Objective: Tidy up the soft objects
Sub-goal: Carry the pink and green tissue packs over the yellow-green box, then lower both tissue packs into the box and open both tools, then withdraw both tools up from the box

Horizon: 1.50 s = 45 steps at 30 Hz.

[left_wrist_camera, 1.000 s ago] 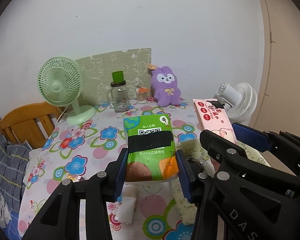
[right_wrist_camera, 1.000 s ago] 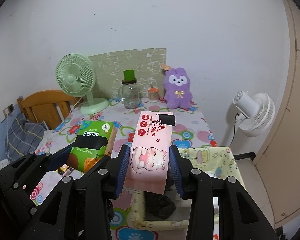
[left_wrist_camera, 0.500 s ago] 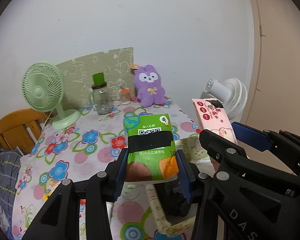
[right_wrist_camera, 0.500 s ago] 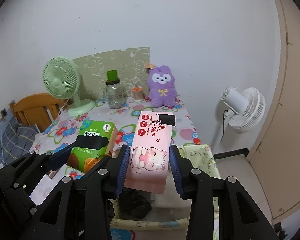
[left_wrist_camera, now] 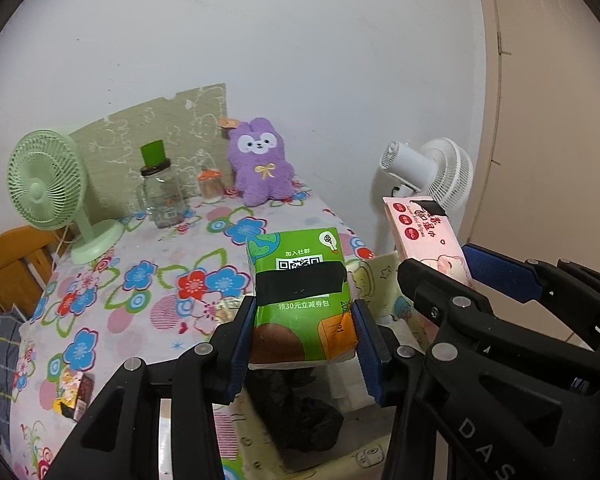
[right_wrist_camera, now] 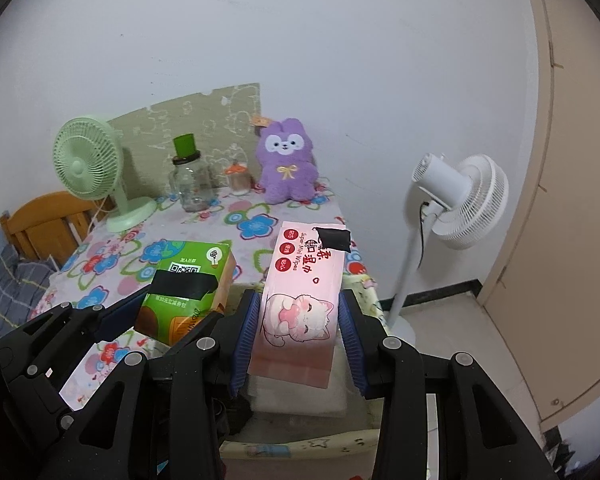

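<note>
My left gripper (left_wrist_camera: 303, 334) is shut on a green tissue pack (left_wrist_camera: 300, 292) and holds it above a yellow patterned fabric bin (left_wrist_camera: 384, 280) at the table's right end. My right gripper (right_wrist_camera: 298, 328) is shut on a pink wet-wipes pack (right_wrist_camera: 304, 292), also over that bin (right_wrist_camera: 364, 284). Inside the bin lie a black soft item (left_wrist_camera: 300, 412) and white folded things (right_wrist_camera: 300, 398). In the right wrist view the green pack (right_wrist_camera: 188, 284) hangs to the left in the other gripper. A purple plush bunny (left_wrist_camera: 260, 162) sits at the table's far edge.
The floral-cloth table (left_wrist_camera: 140, 280) carries a green desk fan (left_wrist_camera: 48, 184), a glass jar with a green lid (left_wrist_camera: 158, 188) and a small bottle (left_wrist_camera: 210, 186). A white standing fan (right_wrist_camera: 460, 204) is right of the table. A wooden chair (right_wrist_camera: 44, 224) stands left. A small box (left_wrist_camera: 74, 394) lies near the front.
Both grippers have carried their packs to the right and slightly down, from over the table to above the bin. The grips look the same.
</note>
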### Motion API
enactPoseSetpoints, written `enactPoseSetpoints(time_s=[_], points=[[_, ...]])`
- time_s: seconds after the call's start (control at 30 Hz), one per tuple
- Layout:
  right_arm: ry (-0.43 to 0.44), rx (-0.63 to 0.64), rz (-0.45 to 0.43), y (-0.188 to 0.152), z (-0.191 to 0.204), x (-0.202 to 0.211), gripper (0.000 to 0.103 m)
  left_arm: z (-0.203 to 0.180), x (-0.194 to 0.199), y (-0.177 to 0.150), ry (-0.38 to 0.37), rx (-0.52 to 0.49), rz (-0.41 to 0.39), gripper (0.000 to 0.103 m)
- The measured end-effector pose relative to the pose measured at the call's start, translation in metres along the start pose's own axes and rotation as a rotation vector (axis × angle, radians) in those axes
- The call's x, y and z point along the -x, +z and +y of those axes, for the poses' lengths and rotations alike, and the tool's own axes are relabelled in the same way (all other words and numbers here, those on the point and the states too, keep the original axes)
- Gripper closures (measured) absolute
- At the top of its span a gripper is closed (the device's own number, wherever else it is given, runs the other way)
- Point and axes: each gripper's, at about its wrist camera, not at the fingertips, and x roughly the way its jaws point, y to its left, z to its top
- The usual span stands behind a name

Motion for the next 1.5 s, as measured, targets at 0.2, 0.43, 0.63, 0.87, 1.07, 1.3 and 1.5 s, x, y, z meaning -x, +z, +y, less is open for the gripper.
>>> enactPoseSetpoints(time_s=[0.2,0.43,0.63,0.87,1.07,1.3,1.5], points=[[-0.017,-0.021,0.032,-0.005,-0.012,-0.012,0.059,-0.01,-0.017,-0.003,-0.023,-0.016,0.039,0.054],[-0.011,-0.035,0.085,-0.016,-0.018,-0.029,0.059,-0.013,-0.035,-0.011,-0.033,-0.031,0.094,0.045],[-0.002,-0.04,0.118,-0.021,-0.018,-0.041,0.059,-0.011,-0.045,-0.016,-0.018,-0.044,0.127,0.03],[-0.004,-0.061,0.13,-0.024,-0.017,-0.047,0.058,-0.01,-0.042,-0.02,-0.025,-0.058,0.131,0.02],[-0.008,-0.053,0.126,-0.025,-0.015,-0.045,0.05,-0.01,-0.041,-0.019,-0.028,-0.059,0.131,0.018],[-0.027,-0.06,0.099,-0.025,-0.012,-0.033,0.023,-0.008,-0.027,-0.02,-0.039,-0.066,0.106,0.014],[-0.031,-0.053,0.074,-0.023,-0.006,-0.021,0.02,-0.006,-0.014,-0.02,-0.035,-0.068,0.081,0.011]])
